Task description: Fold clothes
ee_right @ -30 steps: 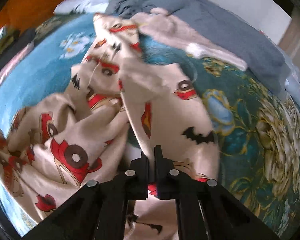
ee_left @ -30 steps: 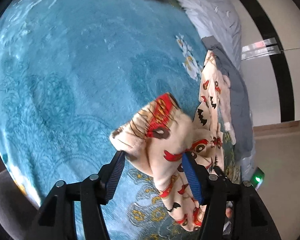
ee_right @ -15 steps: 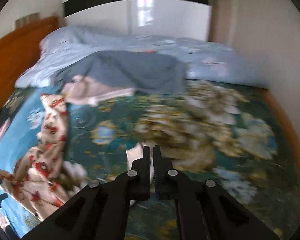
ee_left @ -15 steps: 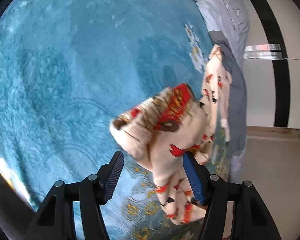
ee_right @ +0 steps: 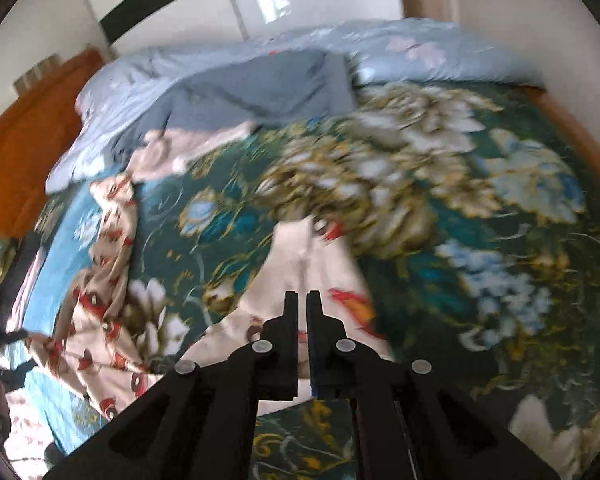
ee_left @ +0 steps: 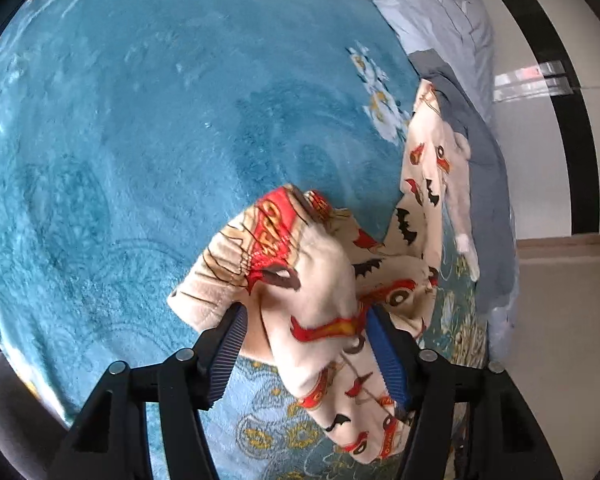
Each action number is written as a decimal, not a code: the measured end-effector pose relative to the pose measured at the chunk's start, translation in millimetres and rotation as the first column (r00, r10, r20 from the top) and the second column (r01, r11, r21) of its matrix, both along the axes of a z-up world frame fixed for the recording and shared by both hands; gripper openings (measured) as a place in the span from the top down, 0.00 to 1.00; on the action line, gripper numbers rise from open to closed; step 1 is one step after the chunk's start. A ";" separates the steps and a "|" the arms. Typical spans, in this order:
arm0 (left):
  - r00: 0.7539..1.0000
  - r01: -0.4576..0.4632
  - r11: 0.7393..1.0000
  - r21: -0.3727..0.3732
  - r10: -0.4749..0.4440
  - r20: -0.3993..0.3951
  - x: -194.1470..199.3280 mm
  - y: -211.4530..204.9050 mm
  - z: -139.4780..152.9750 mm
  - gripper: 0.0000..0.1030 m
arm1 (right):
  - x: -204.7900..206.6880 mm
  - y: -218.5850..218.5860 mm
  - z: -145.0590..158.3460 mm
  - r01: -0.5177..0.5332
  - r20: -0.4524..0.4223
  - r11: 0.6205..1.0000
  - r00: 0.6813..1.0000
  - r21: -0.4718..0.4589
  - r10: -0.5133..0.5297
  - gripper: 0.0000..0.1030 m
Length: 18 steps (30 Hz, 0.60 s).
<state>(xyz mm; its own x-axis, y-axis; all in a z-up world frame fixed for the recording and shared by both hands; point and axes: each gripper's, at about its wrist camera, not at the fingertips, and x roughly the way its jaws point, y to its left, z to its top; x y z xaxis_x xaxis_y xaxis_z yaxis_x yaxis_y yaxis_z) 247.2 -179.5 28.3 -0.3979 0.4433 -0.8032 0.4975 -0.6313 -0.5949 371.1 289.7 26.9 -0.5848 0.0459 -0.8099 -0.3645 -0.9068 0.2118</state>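
held a bunched end of the printed garment (ee_left: 300,280) in the left gripper (ee_left: 304,344), blue pads half apart, thick fold filling the gap. pinched another edge of the garment (ee_right: 320,276) flat in the right gripper (ee_right: 302,316), jaws nearly together. kept both ends raised above the bed (ee_left: 120,140), probably to stretch the cloth out before laying it flat for folding. left the middle trailing on the bed beside a grey blanket (ee_right: 260,88). folding itself judged not yet begun.
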 end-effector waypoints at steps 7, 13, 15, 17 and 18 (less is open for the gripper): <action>0.999 -0.053 0.998 -0.043 0.053 0.000 9.0 -12.4 -23.2 0.93 | -21.8 -17.9 -32.9 -0.122 0.083 0.992 0.989 0.036 0.119 0.55; 0.994 -0.033 0.999 -0.032 0.029 -0.103 13.7 -16.4 -9.6 0.96 | -42.8 -33.4 -60.5 -0.239 0.203 0.960 0.957 0.143 0.208 0.54; 0.986 -0.007 0.999 -0.042 0.000 -0.166 8.5 -16.0 7.3 0.96 | -47.7 -36.8 -67.9 -0.258 0.238 0.952 0.947 0.168 0.215 0.54; 0.973 0.018 0.998 -0.058 -0.031 -0.229 0.9 -14.2 27.8 0.96 | -52.0 -38.9 -70.0 -0.261 0.257 0.943 0.944 0.204 0.206 0.54; 0.964 0.030 0.998 -0.062 -0.045 -0.262 -3.3 -13.6 38.2 0.96 | -54.1 -38.5 -69.5 -0.255 0.261 0.943 0.945 0.212 0.197 0.55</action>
